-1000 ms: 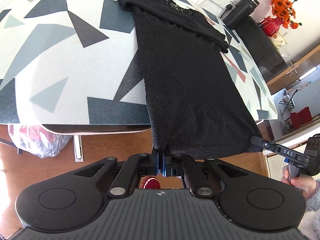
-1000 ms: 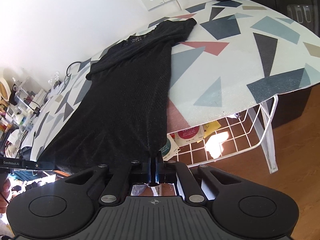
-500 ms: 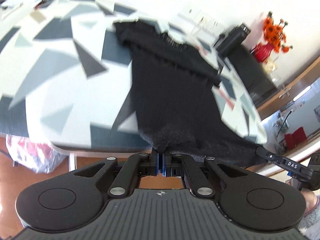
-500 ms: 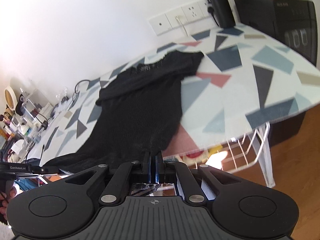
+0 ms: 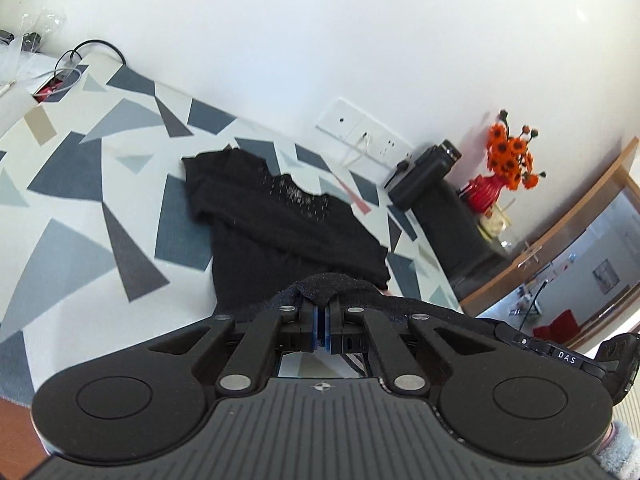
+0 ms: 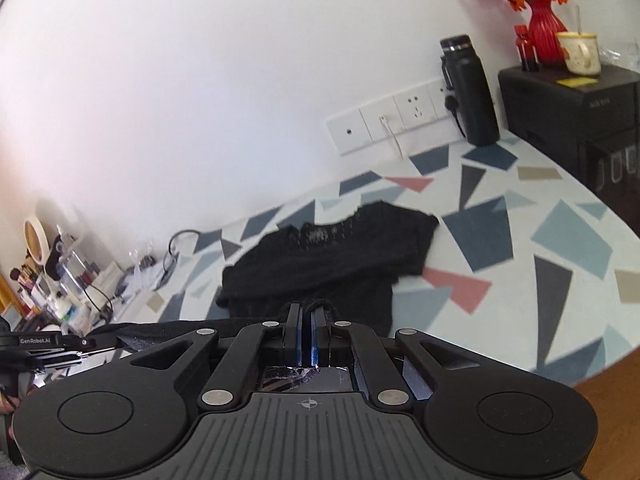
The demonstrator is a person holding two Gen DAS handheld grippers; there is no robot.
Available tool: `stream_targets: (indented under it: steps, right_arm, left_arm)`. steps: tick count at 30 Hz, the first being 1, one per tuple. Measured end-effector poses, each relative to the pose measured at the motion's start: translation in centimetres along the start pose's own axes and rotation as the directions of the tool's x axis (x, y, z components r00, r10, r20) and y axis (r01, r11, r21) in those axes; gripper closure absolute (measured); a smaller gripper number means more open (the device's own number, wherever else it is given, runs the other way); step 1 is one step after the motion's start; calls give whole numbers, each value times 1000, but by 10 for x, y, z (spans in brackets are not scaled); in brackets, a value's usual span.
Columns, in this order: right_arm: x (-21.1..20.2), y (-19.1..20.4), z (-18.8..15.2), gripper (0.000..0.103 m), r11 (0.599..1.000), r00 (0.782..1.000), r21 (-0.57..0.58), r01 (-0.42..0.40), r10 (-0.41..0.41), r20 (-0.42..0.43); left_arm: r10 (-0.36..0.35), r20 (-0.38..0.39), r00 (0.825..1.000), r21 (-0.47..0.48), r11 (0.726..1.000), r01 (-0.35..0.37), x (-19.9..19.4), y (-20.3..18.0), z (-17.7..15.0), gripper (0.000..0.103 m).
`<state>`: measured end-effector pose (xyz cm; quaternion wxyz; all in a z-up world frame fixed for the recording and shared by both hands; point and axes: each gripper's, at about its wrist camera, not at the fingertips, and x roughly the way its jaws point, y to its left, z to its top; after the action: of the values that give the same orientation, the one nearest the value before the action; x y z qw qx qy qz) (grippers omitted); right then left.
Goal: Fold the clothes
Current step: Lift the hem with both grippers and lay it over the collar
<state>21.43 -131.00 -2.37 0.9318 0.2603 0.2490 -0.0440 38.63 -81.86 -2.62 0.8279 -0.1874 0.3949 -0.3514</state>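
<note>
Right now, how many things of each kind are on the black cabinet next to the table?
Red vase with orange flowers: 1
Small red bottle: 1
Cream mug: 1
Yellow note: 1
Total: 4, all standing or lying on top of the black cabinet.

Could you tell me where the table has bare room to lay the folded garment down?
Bare tabletop lies between the black garment and the black appliance; another patch lies on the garment's other side. The far corner with cables and cosmetics is crowded.
</note>
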Motion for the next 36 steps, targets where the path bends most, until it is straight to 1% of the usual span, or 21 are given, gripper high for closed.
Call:
stream_targets:
  steps: [4,7,10,16,19,22,25,30,33,36]
  right_arm:
    - [11,6,19,99,1000,1000,-17,-5,5,15]
    - [24,5,26,99,1000,1000,-21,5,-5,21]
    - [39,3,36,100,1000,1000,-23,-3,4,23]
    - [72,-6,59,99,999,999,-24,-21,22,26]
    - [101,-19,79,99,999,999,-20,-25,25,21]
    - [136,-35,101,99,1000,1000,-8,-1,1,2]
    - [172,-50,120,99,1000,1000,7,11,-11,-17]
    - [227,-71,142,99,1000,998,27,6,-4,-68]
    - [259,-85,146,99,1000,994,21,-3,5,-107]
    - [289,-102,145,99,999,989,36,-3,8,-151]
  left_arm:
    - [2,13,1000,-8,1000,-2,6,4,8,100]
    - [6,13,1000,-10,1000,-6,15,8,13,100]
    - [15,16,1000,-19,1000,-15,25,13,22,100]
    - [50,44,998,2,999,-50,56,11,59,100]
    - [86,62,994,38,995,-88,80,2,82,100]
    - [125,62,990,56,990,-129,111,-5,105,100]
    - [200,76,977,113,972,-208,144,-12,122,100]
    - [283,66,957,96,953,-288,196,-1,141,100]
    - [344,50,938,108,931,-348,230,8,145,100]
    - [388,26,921,83,918,-389,257,20,147,100]
